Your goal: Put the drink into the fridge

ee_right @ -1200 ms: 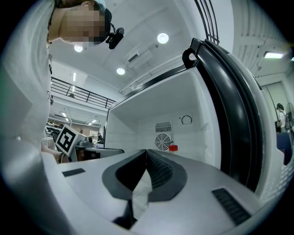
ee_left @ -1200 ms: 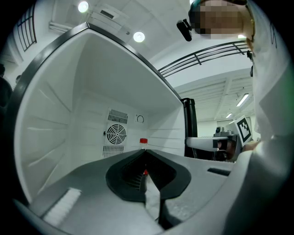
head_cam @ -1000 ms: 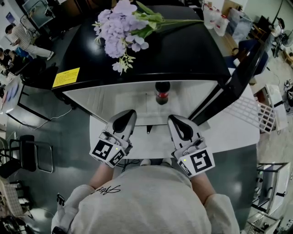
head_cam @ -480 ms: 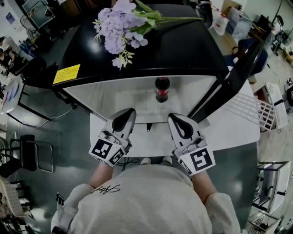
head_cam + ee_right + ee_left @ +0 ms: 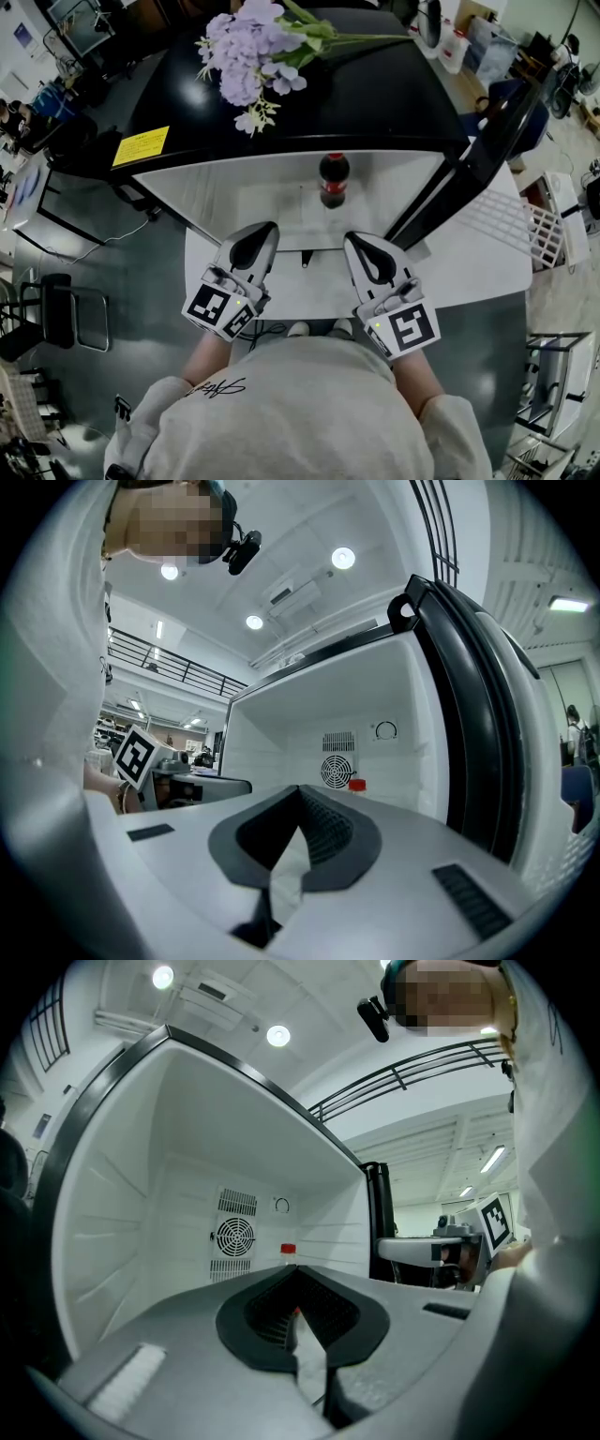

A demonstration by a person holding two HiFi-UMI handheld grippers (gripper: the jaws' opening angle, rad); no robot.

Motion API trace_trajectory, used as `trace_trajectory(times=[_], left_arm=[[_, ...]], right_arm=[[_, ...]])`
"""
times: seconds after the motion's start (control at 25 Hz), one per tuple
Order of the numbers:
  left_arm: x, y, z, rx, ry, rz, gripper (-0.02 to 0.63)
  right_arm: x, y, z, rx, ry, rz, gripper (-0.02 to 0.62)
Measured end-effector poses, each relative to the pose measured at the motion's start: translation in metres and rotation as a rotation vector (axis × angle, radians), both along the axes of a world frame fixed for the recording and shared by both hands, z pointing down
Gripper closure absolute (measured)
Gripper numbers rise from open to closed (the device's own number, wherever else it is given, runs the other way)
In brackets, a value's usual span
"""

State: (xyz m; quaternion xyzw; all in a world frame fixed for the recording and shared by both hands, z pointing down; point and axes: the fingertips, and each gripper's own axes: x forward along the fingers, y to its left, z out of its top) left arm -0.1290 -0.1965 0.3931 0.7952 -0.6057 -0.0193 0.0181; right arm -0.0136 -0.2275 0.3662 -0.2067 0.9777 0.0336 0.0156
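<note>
Position check: the drink (image 5: 333,180) stands upright inside the open fridge (image 5: 225,202), toward the back of the white compartment. Its long axis is vertical and its cap faces up. It is dead ahead of you, well apart from both grippers and touching neither.

Left gripper (image 5: 255,242): jaws together, nothing between them. In its own view the closed tips (image 5: 298,1283) point level into the compartment, with the drink's red cap (image 5: 288,1250) showing just over them.

Right gripper (image 5: 368,253): jaws together as well, and empty. Its view (image 5: 300,808) puts the red cap (image 5: 356,784) a little right of the jaw line, in front of the round fan grille (image 5: 337,772) on the back wall.

Judgement: the drink already looks placed, so what remains is probably the door (image 5: 487,150). It stands swung open on your right, so your right gripper is the nearer one, and the door would have to swing in toward the left to close.

Writing:
- The drink carries a red label band, but I cannot read a brand at this size.
- A yellow sticker (image 5: 142,147) on the black fridge top has print too small to read.
- Each gripper cube shows only black-and-white square markers.
- Purple flowers (image 5: 248,56) lie on the fridge top and are not involved.
</note>
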Motion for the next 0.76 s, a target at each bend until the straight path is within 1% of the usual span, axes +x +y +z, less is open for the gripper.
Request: trace_trajectory(times=[0.76], left_arm=[[0.0038, 0.0088, -0.0011, 0.005, 0.004, -0.005, 0.601]], right_arm=[[0.0052, 0.0014, -0.0026, 0.0, -0.007, 0.02, 0.584]])
